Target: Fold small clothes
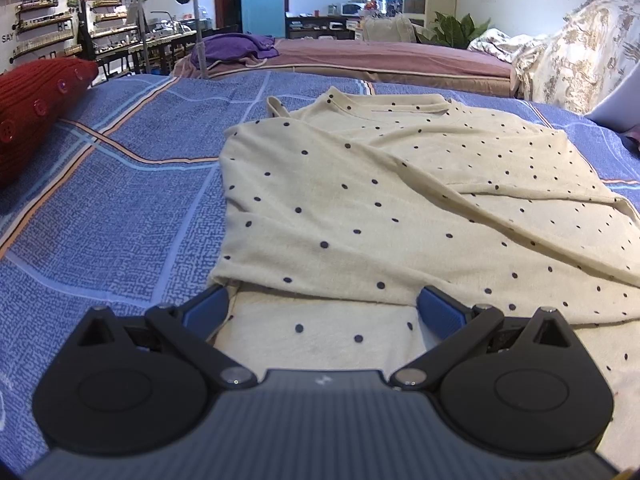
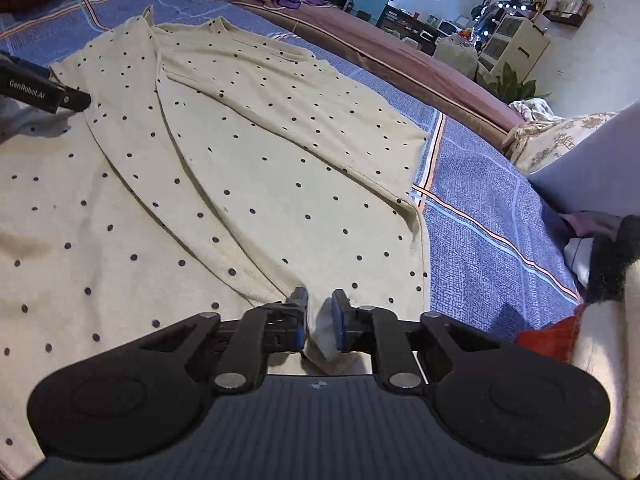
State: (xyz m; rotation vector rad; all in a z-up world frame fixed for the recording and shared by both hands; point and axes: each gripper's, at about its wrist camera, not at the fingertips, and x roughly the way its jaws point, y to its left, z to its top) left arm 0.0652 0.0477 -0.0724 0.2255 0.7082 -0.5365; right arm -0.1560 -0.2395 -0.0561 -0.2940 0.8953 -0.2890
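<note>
The right gripper (image 2: 319, 308) lay low, jaws pinching the cream dotted cloth top (image 2: 248, 152). The left gripper (image 1: 322, 306), marked "GenRobot.AI", had jaws wide.

White lettering reading "GenRobot.AI" runs along the black side of the left hand-held gripper (image 2: 44, 90), seen at the left edge of the right wrist view. In the left wrist view, the wall (image 1: 6, 20) beside the shelves carries the letters "SAY"; other signs are illegible.
</note>
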